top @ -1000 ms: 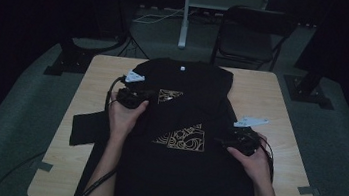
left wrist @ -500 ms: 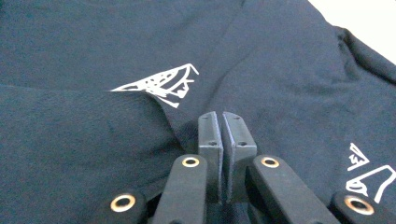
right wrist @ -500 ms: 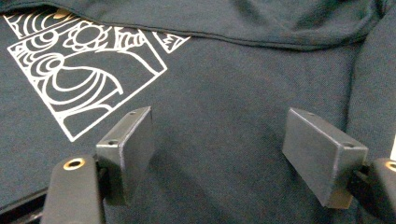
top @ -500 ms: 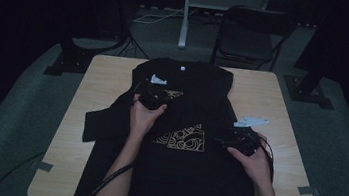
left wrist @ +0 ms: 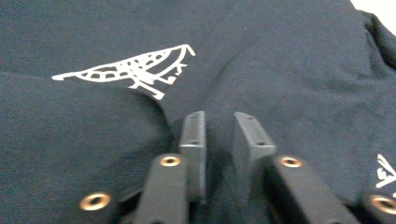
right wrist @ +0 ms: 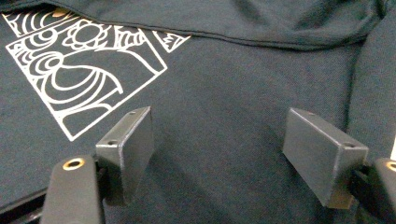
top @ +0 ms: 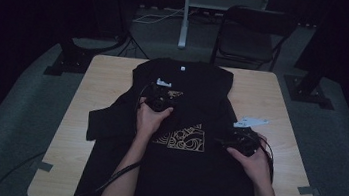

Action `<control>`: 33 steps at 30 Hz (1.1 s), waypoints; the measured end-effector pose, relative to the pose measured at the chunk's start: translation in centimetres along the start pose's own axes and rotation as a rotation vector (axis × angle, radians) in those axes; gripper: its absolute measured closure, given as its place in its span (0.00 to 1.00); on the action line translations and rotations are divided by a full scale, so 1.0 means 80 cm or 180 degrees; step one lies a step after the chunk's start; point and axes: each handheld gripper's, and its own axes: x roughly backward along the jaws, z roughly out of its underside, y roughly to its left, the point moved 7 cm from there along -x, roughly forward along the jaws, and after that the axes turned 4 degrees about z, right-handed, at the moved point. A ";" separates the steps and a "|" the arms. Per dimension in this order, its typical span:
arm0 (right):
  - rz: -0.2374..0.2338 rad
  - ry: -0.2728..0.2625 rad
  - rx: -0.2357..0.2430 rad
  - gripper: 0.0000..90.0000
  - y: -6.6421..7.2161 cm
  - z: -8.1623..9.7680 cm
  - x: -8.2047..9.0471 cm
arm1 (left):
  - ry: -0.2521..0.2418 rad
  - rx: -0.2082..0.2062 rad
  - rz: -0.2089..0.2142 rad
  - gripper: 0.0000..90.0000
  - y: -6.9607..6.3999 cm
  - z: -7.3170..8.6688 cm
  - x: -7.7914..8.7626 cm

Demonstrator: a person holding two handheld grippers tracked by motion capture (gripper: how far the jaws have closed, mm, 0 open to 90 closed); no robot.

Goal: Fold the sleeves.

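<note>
Two grippers on a black T-shirt [top: 193, 130] spread over the wooden table [top: 94, 118]. Dim; shirt's lower hem cut off. Left gripper [top: 158, 102] over the folded chest area, jaws just opened to a narrow gap, nothing pinched. Right gripper [top: 238, 141] beside the gold print [top: 180, 139], jaws wide, empty. Chair [top: 250, 37] behind.

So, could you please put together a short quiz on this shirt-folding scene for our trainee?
1. True or false: the right gripper has its fingers spread wide over the black T-shirt.
2. What has the left gripper been doing? A) opening slightly, B) lifting a cup, C) resting on the floor.
3. What stands beyond the table?

Key: 1 true. 2 A; no cloth is visibly pinched between its fingers. 3 A dark chair.
</note>
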 end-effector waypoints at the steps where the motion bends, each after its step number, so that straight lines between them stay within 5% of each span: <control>1: 0.0000 0.0000 0.0000 0.27 0.000 0.000 0.000 | 0.0005 -0.0022 -0.0008 0.81 -0.002 0.000 0.000; 15: 0.0002 0.0003 0.0004 0.26 0.000 0.000 0.000 | -0.0072 -0.0073 0.0162 0.49 -0.016 0.004 -0.002; 20: 0.0002 0.0003 0.0010 0.26 0.001 0.000 0.000 | -0.0118 -0.0152 0.0129 0.38 -0.018 0.006 -0.004; 26: -0.0003 0.0002 0.0009 0.26 0.001 0.000 0.000 | -0.0138 0.0013 0.0188 0.36 -0.018 0.005 0.003; 33: -0.0005 0.0002 0.0011 0.26 0.001 0.000 0.000 | -0.0155 -0.0145 0.0157 0.36 -0.022 0.006 0.030</control>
